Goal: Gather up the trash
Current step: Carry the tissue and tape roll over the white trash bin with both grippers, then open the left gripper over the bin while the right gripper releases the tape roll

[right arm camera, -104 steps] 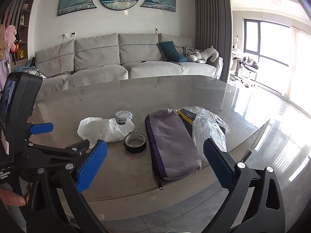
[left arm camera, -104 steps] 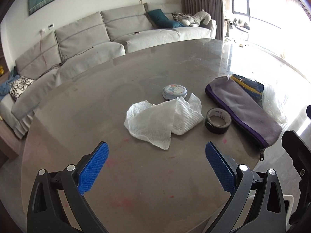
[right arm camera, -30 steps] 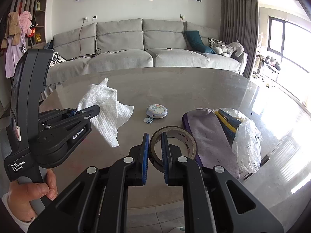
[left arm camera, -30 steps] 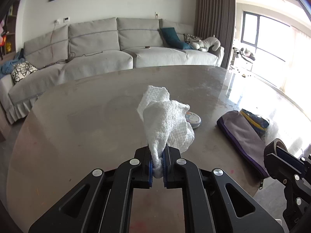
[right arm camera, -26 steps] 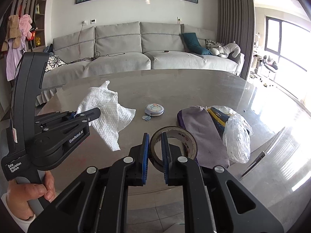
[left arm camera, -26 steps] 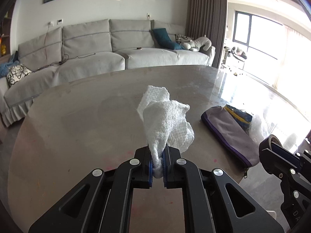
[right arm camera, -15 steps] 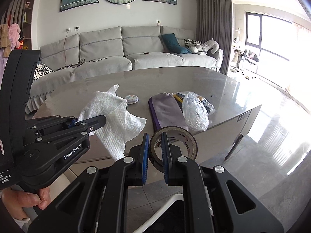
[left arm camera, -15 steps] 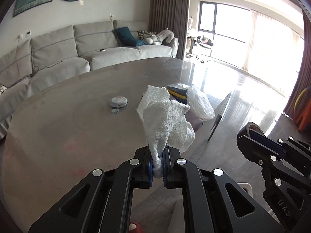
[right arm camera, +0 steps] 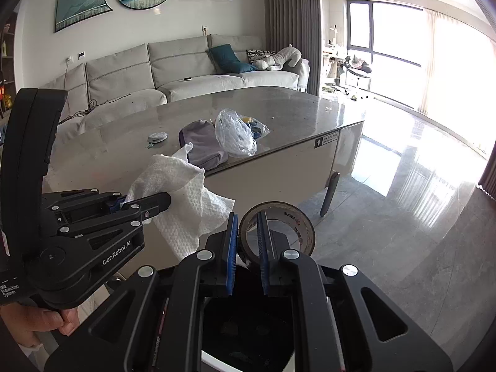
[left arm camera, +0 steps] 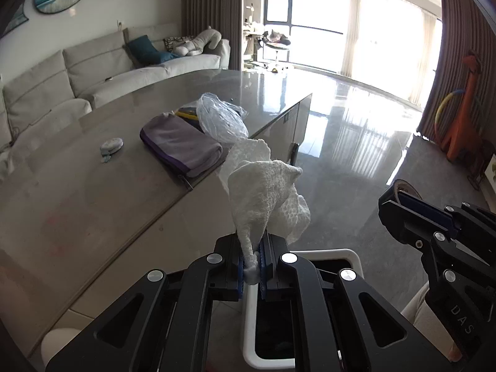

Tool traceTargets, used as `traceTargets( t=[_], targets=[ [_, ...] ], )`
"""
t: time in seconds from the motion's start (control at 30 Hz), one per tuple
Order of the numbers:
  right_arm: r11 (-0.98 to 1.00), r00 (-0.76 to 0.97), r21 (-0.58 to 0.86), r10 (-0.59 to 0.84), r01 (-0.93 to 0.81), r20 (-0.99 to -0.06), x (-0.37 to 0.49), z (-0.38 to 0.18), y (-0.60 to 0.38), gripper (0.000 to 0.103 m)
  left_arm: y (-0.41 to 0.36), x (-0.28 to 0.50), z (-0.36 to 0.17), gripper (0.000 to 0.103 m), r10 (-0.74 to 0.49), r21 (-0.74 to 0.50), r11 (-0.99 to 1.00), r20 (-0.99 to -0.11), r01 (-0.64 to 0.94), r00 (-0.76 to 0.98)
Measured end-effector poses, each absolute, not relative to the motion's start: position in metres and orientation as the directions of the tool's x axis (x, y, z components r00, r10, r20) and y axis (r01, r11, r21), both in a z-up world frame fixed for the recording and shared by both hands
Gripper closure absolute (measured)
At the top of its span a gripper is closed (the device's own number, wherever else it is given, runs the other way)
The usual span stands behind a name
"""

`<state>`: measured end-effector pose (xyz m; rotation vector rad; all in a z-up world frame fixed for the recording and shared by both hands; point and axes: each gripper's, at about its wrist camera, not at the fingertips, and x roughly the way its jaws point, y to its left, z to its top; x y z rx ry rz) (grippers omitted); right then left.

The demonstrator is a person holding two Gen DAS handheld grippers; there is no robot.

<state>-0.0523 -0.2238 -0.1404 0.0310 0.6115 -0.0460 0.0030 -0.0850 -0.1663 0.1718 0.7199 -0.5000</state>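
Note:
My left gripper (left arm camera: 251, 255) is shut on a crumpled white paper towel (left arm camera: 266, 195) and holds it in the air over a white-rimmed trash bin (left arm camera: 347, 253) on the floor. The towel also shows in the right wrist view (right arm camera: 183, 198). My right gripper (right arm camera: 247, 241) is shut on the wall of a brown tape roll (right arm camera: 288, 226) and holds it above the bin's dark opening (right arm camera: 248, 328). The tape roll peeks out in the left wrist view (left arm camera: 406, 187) at the right.
The grey table (left arm camera: 77, 186) lies to the left with a purple pouch (left arm camera: 179, 144), a clear plastic bag (left arm camera: 221, 119) and a small round tin (left arm camera: 111, 145). A sofa (right arm camera: 186, 68) stands behind. Glossy floor (right arm camera: 403, 186) spreads to the right.
Both grippers have swung right, away from the table, and down over the trash bin. Each still holds its item.

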Motion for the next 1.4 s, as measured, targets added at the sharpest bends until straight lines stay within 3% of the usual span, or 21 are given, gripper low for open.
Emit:
traceTargets(
  t=[0.57, 0.77, 0.8, 0.83, 0.87, 0.9, 1.03, 1.4],
  targets=[
    [0.986, 0.78, 0.062, -0.084, 0.155, -0.621, -0.079, -0.188, -0.267, 0.089, -0.151, -0.016, -0.229, 0.095, -0.353, 0.03, 0.805, -0.78, 0.593, 0.517],
    [0.982, 0.76, 0.082, -0.079, 0.172, -0.645, -0.074, -0.202, -0.275, 0.089, -0.157, -0.018, -0.247, 0.09, -0.327, 0.035, 0.793, -0.817, 0.608, 0.474],
    [0.981, 0.757, 0.087, -0.079, 0.176, -0.648, -0.073, -0.203, -0.276, 0.089, -0.158, -0.018, -0.251, 0.075, -0.324, 0.031, 0.789, -0.828, 0.613, 0.458],
    [0.98, 0.753, 0.088, -0.08, 0.18, -0.653, -0.072, -0.205, -0.278, 0.089, -0.161, -0.017, -0.256, 0.034, -0.314, 0.026, 0.787, -0.843, 0.617, 0.436],
    [0.979, 0.751, 0.089, -0.083, 0.186, -0.655, -0.073, -0.207, -0.28, 0.089, -0.164, -0.015, -0.261, 0.011, -0.3, 0.021, 0.786, -0.861, 0.618, 0.411],
    [0.978, 0.749, 0.092, -0.083, 0.189, -0.658, -0.073, -0.209, -0.281, 0.089, -0.165, -0.014, -0.265, 0.005, -0.294, 0.02, 0.786, -0.867, 0.618, 0.402],
    [0.975, 0.742, 0.101, -0.083, 0.199, -0.665, -0.072, -0.212, -0.284, 0.089, -0.175, -0.018, -0.276, 0.005, -0.227, 0.103, 0.773, -0.877, 0.626, 0.425],
    [0.976, 0.724, 0.118, -0.052, 0.183, -0.687, -0.063, -0.226, -0.28, 0.089, -0.161, -0.015, -0.27, 0.005, -0.186, 0.168, 0.78, -0.858, 0.603, 0.479]
  ],
)
